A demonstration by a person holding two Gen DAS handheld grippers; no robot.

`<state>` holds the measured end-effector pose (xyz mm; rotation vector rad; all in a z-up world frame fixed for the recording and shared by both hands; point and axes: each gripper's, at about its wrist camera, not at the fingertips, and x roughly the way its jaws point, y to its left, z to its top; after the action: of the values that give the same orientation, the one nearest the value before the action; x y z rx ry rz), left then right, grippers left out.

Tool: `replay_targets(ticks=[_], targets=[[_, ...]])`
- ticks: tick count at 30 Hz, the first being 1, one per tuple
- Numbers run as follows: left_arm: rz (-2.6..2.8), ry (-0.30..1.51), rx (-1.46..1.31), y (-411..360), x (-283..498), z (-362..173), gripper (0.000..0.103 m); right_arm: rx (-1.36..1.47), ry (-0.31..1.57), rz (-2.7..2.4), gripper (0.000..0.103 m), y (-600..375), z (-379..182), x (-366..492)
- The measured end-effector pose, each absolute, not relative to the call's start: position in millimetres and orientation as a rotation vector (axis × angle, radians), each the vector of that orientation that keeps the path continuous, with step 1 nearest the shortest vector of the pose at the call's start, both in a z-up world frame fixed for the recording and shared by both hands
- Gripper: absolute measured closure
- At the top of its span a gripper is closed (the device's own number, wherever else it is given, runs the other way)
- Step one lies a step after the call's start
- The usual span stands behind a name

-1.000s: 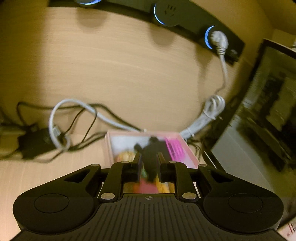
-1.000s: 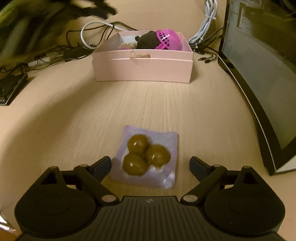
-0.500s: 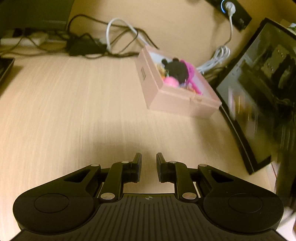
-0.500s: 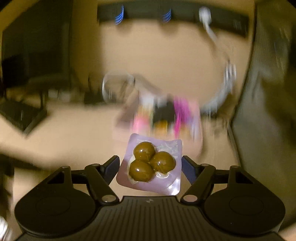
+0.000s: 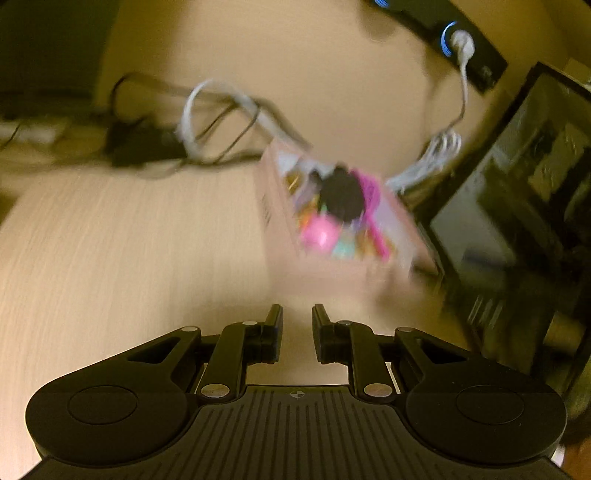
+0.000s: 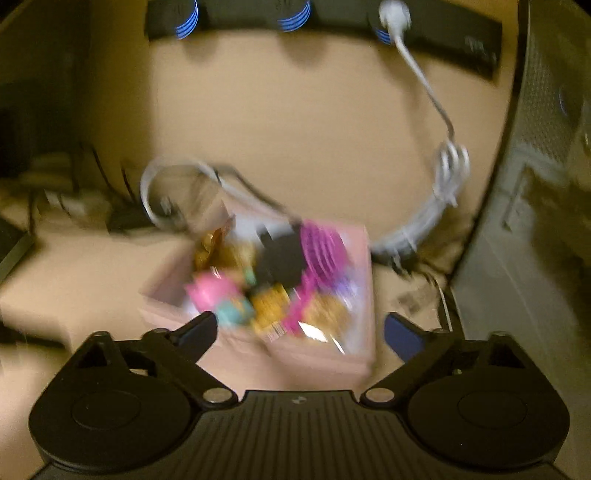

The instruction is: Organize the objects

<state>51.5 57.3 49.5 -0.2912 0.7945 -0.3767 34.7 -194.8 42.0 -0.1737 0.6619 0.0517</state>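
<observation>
Right wrist view: right tongs (image 6: 300, 326) opening, nothing gripped, above pink box (image 6: 325, 354) crammed with blurred toys; white cable (image 6: 439, 177) at 2 o'clock, power strip (image 6: 332, 18) at 12. Left wrist view: left tongs (image 5: 297, 325) nearly together, empty, over bare surface (image 5: 110, 240); box at 1 o'clock, monitor (image 5: 517, 203) at 3.

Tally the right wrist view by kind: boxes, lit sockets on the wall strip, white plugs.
Pink box: 1
Blue-lit sockets: 3
White plug: 1
Total: 5
The things inside the box are too blurred to count.
</observation>
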Motion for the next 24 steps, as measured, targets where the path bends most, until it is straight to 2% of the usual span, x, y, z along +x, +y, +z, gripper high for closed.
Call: replay_targets(ticks=[1,3,6,9,11,14,17,19,24], targets=[[-0.375,0.774,-0.273,50,64,55,0.084,-0.186,0.679,0.032,0.027,-198,35,37],[-0.365,0.765,-0.236,38,85,60,0.084,-0.196,0.703,-0.012,0.031,-205,25,42],[-0.304,0.808,-0.185,22,116,53,0.084,-0.204,0.706,-0.048,0.031,-211,16,49],[-0.263,0.866,-0.138,16,136,39,0.065,-0.215,0.705,-0.035,0.031,-212,13,50],[-0.23,0.887,-0.128,21,137,33,0.039,-0.214,0.7,-0.025,0.031,-208,12,51],[-0.173,0.87,-0.146,35,135,30,0.021,-0.217,0.682,0.007,0.031,-195,11,52],[-0.13,0.861,-0.149,49,139,28,0.008,-0.274,0.656,0.009,0.031,-181,6,56],[-0.112,0.857,-0.142,56,142,27,0.004,-0.288,0.653,0.004,0.031,-179,6,60],[-0.102,0.846,-0.132,63,151,31,0.003,-0.279,0.669,0.012,0.031,-180,7,63]])
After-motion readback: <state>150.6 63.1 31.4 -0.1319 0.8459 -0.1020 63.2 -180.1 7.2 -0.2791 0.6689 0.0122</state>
